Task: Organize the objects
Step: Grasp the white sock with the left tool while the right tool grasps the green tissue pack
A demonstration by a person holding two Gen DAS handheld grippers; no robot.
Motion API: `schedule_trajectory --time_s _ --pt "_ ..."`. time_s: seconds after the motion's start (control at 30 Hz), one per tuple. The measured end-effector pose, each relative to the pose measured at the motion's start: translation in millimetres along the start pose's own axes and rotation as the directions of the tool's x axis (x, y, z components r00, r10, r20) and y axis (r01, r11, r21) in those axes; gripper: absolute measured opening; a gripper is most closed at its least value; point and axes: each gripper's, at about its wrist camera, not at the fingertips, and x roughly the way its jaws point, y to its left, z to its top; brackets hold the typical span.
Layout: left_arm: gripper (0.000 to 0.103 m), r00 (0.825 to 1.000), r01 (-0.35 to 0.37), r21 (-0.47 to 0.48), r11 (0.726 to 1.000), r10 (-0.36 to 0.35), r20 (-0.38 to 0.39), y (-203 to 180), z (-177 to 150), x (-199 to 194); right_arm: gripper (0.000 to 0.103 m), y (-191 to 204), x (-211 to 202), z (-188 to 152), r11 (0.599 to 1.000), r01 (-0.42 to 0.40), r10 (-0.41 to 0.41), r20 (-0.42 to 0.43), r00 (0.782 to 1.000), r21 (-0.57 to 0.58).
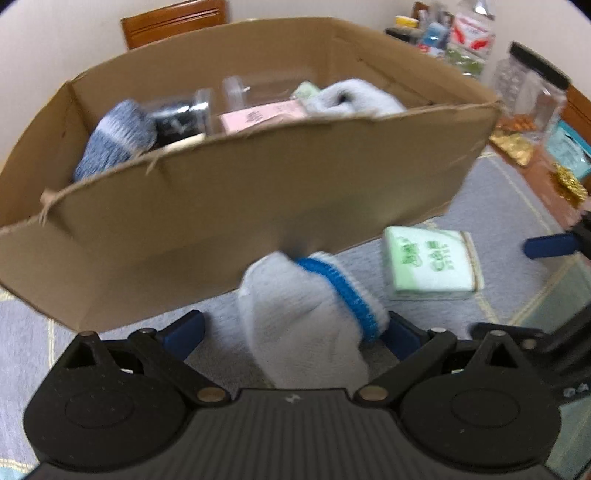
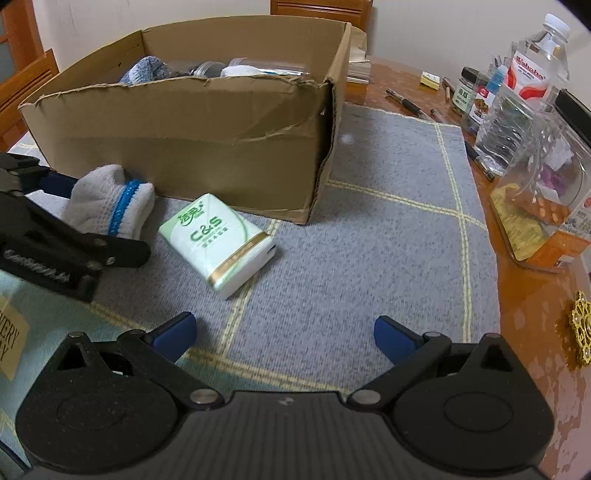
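A white knit glove with a blue cuff band lies between the wide-apart blue fingers of my left gripper, which is open; only the right finger touches the cuff. In the right wrist view the glove rests on the grey mat against the cardboard box, with a left finger behind it. The box holds a blue-grey knit item, a pink pack, another white glove and clear containers. A green-and-white tissue pack lies in front of the box. My right gripper is open over bare mat.
Bottles, jars and a clear plastic tub crowd the wooden table's right side, with pens behind the mat. A gold ornament lies at the right edge. A teal book sits at near left. Wooden chairs stand behind the box.
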Motion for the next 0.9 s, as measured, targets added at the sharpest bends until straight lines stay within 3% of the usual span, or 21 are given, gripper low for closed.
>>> schedule_trajectory --time_s 0.17,0.3,0.57,0.8,0.9 --pt "0.102 1.0 -0.014 -0.014 1.0 0.014 -0.014 14.6 -10.9 -8.1 0.103 4.1 0.8 4.4 1.0 0.0 0.0 -0.025 1.0 0.004" --pt "0.103 0.999 -0.026 -0.034 0.999 0.025 -0.029 27.8 -23.0 -16.4 0.103 19.3 4.1 10.4 0.997 -0.042 0.039 -0.047 0.998 -0.064" --pt "0.102 0.999 -0.029 -0.035 0.999 0.027 -0.045 37.2 -28.6 -21.9 0.103 42.8 24.0 39.3 0.998 -0.038 0.038 0.002 0.999 -0.057" --pt "0.102 0.999 -0.032 -0.025 0.999 0.031 -0.041 34.9 -29.5 -23.5 0.103 29.2 29.9 48.4 1.0 0.009 -0.01 0.006 1.0 0.015" --pt "0.102 0.999 -0.029 -0.006 1.0 0.029 -0.037 33.2 -28.7 -24.0 0.103 15.5 23.1 36.2 0.998 0.038 -0.038 -0.001 0.999 0.059"
